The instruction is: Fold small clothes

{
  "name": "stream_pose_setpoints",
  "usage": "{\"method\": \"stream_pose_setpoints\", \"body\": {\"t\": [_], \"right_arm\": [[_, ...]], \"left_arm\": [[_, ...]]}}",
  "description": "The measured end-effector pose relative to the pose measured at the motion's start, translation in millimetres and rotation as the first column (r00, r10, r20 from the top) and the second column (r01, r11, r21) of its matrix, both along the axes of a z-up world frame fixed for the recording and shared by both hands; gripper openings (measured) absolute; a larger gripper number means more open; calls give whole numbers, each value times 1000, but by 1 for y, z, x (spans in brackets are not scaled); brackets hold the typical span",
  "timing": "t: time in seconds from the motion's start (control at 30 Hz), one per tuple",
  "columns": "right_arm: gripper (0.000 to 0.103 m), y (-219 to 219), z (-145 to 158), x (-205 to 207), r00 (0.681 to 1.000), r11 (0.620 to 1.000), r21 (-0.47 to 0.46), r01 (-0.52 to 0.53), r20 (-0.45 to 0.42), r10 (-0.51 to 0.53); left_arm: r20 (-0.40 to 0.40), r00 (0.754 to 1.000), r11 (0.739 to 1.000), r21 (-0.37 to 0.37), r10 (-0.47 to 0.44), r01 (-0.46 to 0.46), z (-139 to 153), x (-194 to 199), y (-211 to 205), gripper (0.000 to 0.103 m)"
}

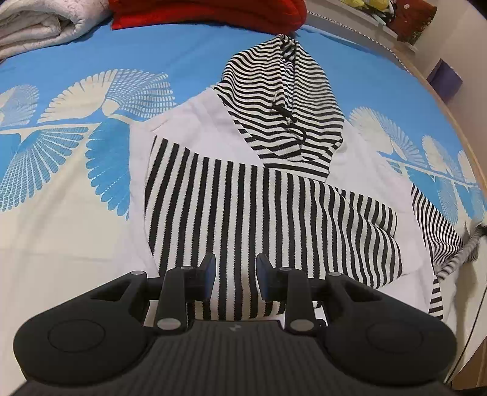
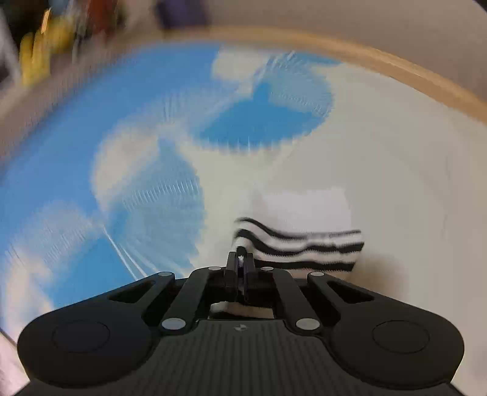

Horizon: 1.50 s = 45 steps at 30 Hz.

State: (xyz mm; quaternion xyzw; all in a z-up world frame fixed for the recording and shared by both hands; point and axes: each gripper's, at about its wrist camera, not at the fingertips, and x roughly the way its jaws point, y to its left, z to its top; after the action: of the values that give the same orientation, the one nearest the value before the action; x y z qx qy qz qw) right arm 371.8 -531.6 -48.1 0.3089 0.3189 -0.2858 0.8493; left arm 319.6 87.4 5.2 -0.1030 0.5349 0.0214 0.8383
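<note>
- The left hand-held gripper (image 1: 236, 275) is held above the near part of the striped hoodie (image 1: 268, 195), its jaws apart with nothing clamped between them.
- The right hand-held gripper (image 2: 241, 262) is clamped shut on a striped cuff (image 2: 304, 246) of the garment; a strip of striped cloth is seen pinched between the closed pads.
- The hoodie is spread on the bed (image 1: 91, 45), near its front edge, with one striped sleeve (image 1: 274, 213) already laid across the white body.
- The other sleeve (image 1: 435, 225) is stretched out toward the bed's right edge, where the cuff appears to be lifted.
- The step in hand is judged to be the folding of this second sleeve across the chest; it is best carried low and flat, so that no loop is trapped beneath.
- The body should be pinned by the free gripper, so that the first fold is not dragged askew.
- Farther off, the hood (image 1: 280, 100) is turned down over the chest; beyond it a red cloth (image 1: 207, 12) and a folded pale quilt (image 1: 39, 24) lie at the far edge.
</note>
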Motion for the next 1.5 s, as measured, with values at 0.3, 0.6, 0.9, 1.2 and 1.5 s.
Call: {"method": "stream_pose_setpoints", "body": {"t": [0.3,0.6,0.9,1.2,1.5], "right_arm": [[2,-34,-28,-79,907,884,239,403,27,-420],[28,-65,-57,-90,902,847,366,386,44,-430],[7,-60,-40,-81,890,870,223,439,23,-455],[6,154,96,-40,784,917,-303,-259,489,383],[23,361,47,-40,451,416,175,-892,318,834]], "left_arm": [[10,1000,1000,-15,5,-5,5,1,1,32],[8,1000,1000,-15,-2,2,3,2,-2,32],[14,999,999,-14,31,-31,6,3,9,32],[75,968,970,-55,241,-237,36,-2,79,32],[65,932,927,-149,355,-343,47,-3,124,32]]}}
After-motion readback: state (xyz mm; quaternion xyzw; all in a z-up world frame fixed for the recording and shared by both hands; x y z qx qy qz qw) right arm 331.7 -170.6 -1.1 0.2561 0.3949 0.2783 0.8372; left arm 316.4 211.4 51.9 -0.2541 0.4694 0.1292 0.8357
